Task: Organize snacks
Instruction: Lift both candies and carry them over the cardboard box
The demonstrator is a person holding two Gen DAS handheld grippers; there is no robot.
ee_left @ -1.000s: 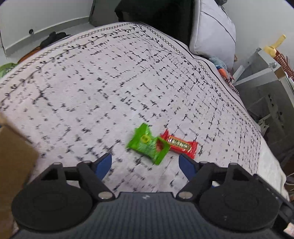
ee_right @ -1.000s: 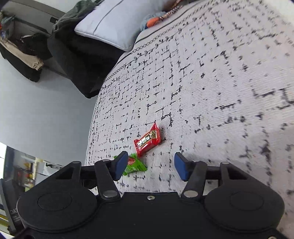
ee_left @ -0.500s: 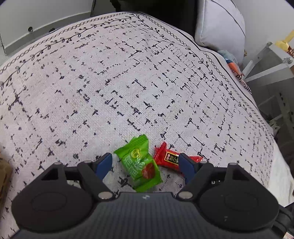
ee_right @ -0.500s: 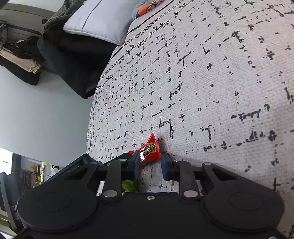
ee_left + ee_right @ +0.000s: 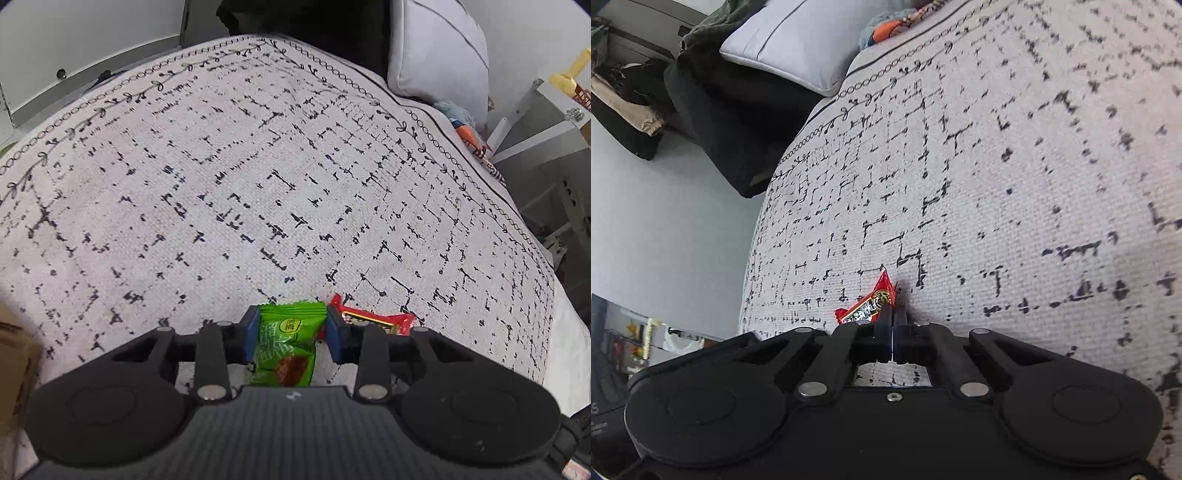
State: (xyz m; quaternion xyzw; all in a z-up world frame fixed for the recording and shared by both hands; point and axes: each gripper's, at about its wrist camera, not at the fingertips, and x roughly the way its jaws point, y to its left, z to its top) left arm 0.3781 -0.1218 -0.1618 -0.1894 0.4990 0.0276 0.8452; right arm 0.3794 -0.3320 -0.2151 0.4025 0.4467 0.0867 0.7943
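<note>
A green snack packet [image 5: 290,341] lies between the blue pads of my left gripper [image 5: 290,332], which is shut on it just above the patterned bed cover [image 5: 258,177]. Right beside it, partly behind the right pad, lies a red snack bar [image 5: 373,318]. In the right wrist view the same red snack bar [image 5: 870,304] sticks up from my right gripper [image 5: 892,328], whose jaws are pressed together on the wrapper's end. The green packet is hidden in that view.
A cardboard box [image 5: 14,354] stands at the left edge of the bed. A grey pillow [image 5: 439,51] and dark clothing [image 5: 713,110] lie at the far end. A white rack [image 5: 543,114] stands beyond the right bed edge [image 5: 517,221].
Both grippers have come down onto the snacks and shut: the left closed on the green packet, the right closed on the red bar's end.
</note>
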